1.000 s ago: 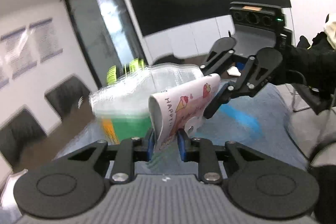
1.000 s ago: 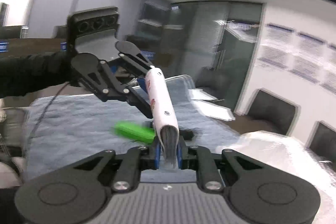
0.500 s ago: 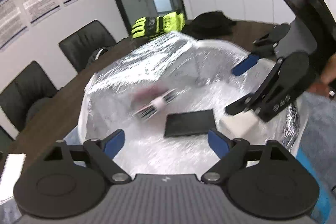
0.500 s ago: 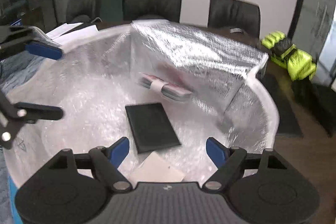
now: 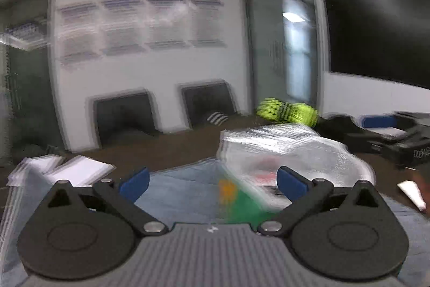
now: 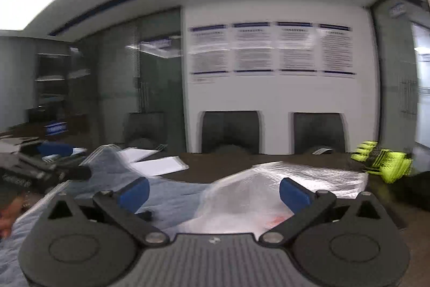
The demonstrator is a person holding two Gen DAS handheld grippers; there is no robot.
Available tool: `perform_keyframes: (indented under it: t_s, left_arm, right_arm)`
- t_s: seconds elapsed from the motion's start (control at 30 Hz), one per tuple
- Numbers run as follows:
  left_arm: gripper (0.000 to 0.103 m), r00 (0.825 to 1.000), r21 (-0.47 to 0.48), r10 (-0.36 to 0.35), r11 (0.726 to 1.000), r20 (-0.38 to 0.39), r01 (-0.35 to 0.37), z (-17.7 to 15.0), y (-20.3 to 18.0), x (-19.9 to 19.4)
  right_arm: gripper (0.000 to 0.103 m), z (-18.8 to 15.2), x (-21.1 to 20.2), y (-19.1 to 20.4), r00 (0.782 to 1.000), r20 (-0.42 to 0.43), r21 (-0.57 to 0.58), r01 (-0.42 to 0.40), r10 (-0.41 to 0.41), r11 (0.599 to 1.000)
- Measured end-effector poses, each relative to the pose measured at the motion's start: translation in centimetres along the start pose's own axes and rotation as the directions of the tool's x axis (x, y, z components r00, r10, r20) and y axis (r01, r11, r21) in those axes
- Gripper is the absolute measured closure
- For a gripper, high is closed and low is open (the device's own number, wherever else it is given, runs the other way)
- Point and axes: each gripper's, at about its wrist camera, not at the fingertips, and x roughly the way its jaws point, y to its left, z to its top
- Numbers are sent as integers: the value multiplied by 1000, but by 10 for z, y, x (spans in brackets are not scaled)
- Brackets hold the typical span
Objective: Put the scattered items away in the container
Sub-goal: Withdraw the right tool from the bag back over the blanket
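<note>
The silver foil-lined bag [image 5: 290, 149] stands on the blue-grey cloth [image 5: 177, 192]; its green outer side [image 5: 242, 209] faces my left gripper. My left gripper [image 5: 212, 183] hovers in front of the bag, jaws opening wide, nothing between them. The right gripper [image 6: 214, 192] is just before the bag's rim [image 6: 282, 176], jaws also opening and empty. Something reddish [image 5: 266, 168] shows blurred inside the bag. Each gripper appears at the edge of the other's view: the right gripper [image 5: 387, 131] and the left gripper [image 6: 48, 160].
Yellow-green gloves [image 6: 384, 160] lie on the dark table behind the bag. White papers [image 6: 158, 166] sit at the far left of the cloth. Black chairs [image 6: 231, 131] line the far wall. A hand [image 6: 8, 211] shows at the lower left.
A second ago both grippers were shut on a rolled cartoon-print booklet. Then they stood open over the bag, the roll lying inside. Now both have tilted up to look across the table.
</note>
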Motion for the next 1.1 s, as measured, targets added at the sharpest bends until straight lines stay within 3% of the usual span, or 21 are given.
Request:
perform_keyframes:
  t_s: [0.07, 0.13, 0.17, 0.23, 0.3, 0.37, 0.47, 0.57, 0.63, 0.77, 0.83, 1.1]
  left_arm:
    - [0, 998, -28, 68, 997, 15, -67, -33, 19, -26]
    - [0, 992, -63, 97, 993, -85, -102, -66, 33, -27]
    - [0, 981, -90, 134, 985, -144, -148, -84, 39, -25]
    - [0, 951, -117, 208, 964, -229, -239, -116, 43, -22]
    - [0, 940, -147, 229, 951, -252, -271, -141, 46, -25]
    - [0, 934, -192, 223, 940, -280, -282, -159, 50, -22]
    - [0, 910, -280, 200, 908, -364, -312, -176, 64, -12]
    - [0, 896, -326, 145, 897, -419, -298, -193, 71, -3]
    - [0, 888, -301, 150, 905, -435, -301, -202, 67, 6]
    - [0, 855, -179, 248, 915, -455, -361, -216, 53, 18]
    - [0, 852, -145, 279, 916, -444, -375, -219, 47, 16]
    - [0, 852, -163, 260, 916, -454, -366, -219, 51, 16]
  right_arm:
    - [0, -24, 9, 24, 992, -56, 29, -108, 110, 994]
    - [0, -51, 34, 41, 971, -156, 108, -164, 180, 980]
    - [0, -65, 48, 48, 958, -212, 143, -165, 193, 976]
    - [0, -92, 77, 62, 929, -328, 192, -110, 170, 975]
    - [0, -115, 99, 72, 898, -420, 205, -43, 128, 978]
    - [0, -135, 111, 82, 881, -466, 188, 16, 75, 982]
    - [0, -156, 121, 93, 872, -489, 162, 61, 27, 985]
    - [0, -169, 127, 106, 879, -473, 86, 116, -62, 989]
    - [0, -178, 131, 114, 885, -453, 30, 140, -111, 990]
    - [0, -180, 138, 119, 880, -455, -12, 145, -134, 989]
    - [0, -179, 143, 116, 876, -468, 12, 140, -118, 990]
    - [0, -183, 141, 120, 879, -455, -11, 153, -141, 988]
